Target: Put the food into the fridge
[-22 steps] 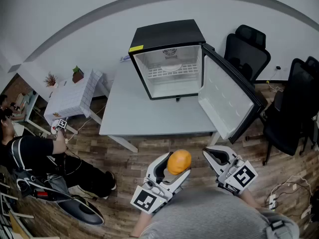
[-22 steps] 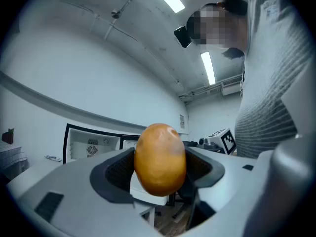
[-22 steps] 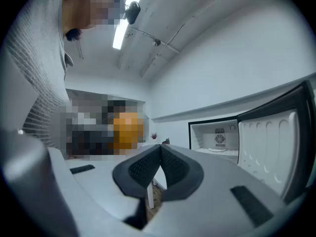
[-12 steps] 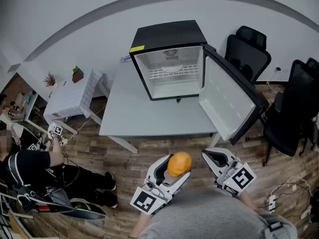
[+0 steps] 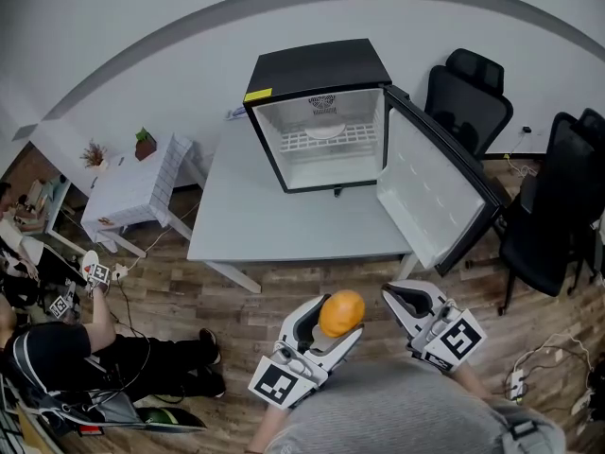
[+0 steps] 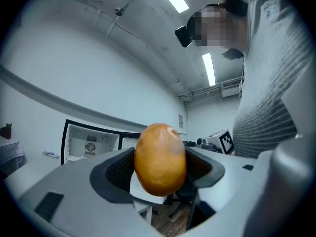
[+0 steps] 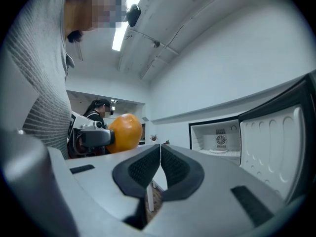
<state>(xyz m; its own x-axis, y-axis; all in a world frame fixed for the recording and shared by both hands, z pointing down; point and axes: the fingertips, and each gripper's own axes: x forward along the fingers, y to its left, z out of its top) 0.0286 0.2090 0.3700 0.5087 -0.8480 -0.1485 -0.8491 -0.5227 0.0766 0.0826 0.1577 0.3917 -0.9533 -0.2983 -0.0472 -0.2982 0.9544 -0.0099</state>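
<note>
Left claw [image 6: 160, 181] grips a smooth, oval, orange fruit [image 6: 160, 158] between ribbed black pads [image 6: 121, 171]; right claw [image 7: 160, 168] is clenched, empty; far off, a boxy black fridge [image 5: 319, 64] stands open.

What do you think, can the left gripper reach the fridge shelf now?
Probably yes, with a step forward: the fridge door stands wide open, nothing blocks the shelf, but the left gripper holding the fruit is short of the table.

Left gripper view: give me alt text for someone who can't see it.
The left tool clamps an orange oval food item between its dark pads. Behind it, an open black mini fridge stands before a white wall; the person's grey sweater fills the right.
</note>
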